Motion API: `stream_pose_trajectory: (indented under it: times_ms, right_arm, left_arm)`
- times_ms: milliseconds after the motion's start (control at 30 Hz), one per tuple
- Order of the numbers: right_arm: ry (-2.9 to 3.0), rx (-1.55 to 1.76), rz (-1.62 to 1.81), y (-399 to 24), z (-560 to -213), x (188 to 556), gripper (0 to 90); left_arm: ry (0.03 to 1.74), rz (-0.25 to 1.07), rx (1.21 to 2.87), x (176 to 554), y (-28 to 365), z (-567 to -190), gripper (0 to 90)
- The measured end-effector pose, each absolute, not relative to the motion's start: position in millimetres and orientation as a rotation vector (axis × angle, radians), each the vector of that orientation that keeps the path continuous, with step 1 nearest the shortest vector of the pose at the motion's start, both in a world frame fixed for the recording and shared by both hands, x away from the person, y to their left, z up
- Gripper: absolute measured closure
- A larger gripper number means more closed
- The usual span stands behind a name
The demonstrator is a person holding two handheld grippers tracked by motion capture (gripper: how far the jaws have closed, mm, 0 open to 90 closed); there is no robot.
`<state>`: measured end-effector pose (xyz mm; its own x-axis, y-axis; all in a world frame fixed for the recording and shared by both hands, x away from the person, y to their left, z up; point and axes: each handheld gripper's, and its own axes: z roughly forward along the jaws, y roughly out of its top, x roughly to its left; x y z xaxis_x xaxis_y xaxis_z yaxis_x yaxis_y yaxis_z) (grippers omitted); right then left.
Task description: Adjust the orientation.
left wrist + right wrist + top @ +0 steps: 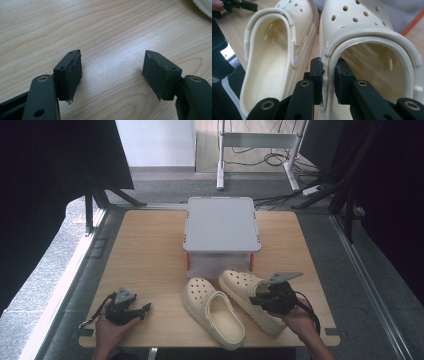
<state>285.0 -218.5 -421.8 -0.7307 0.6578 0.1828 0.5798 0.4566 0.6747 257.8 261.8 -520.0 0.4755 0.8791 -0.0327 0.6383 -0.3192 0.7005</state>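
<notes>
Two cream clogs lie side by side at the front of the table. The left clog [213, 311] [274, 62] rests free. The right clog [247, 296] [372, 37] is held at its inner side wall by my right gripper [264, 298] [328, 75], whose jaws are shut on that rim, one pad outside and one inside the opening. My left gripper [143, 309] [112, 72] rests low over bare wood at the front left, jaws wide open with nothing between them.
A grey lidded box [221, 227] stands behind the clogs at the middle of the wooden table [145, 255]. The table's front edge is close under both hands. Black frames and curtains flank the table on both sides.
</notes>
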Motion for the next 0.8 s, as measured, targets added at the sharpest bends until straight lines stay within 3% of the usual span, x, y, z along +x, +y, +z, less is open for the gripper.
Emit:
stream_pose_trajectory:
  times_ms: [800]
  right_arm:
    - [2.604, 1.088, 1.095, -182, -430, 288, 78.2]
  left_arm:
    - [1.251, 0.472, 2.068, 258, 262, -520, 32.2]
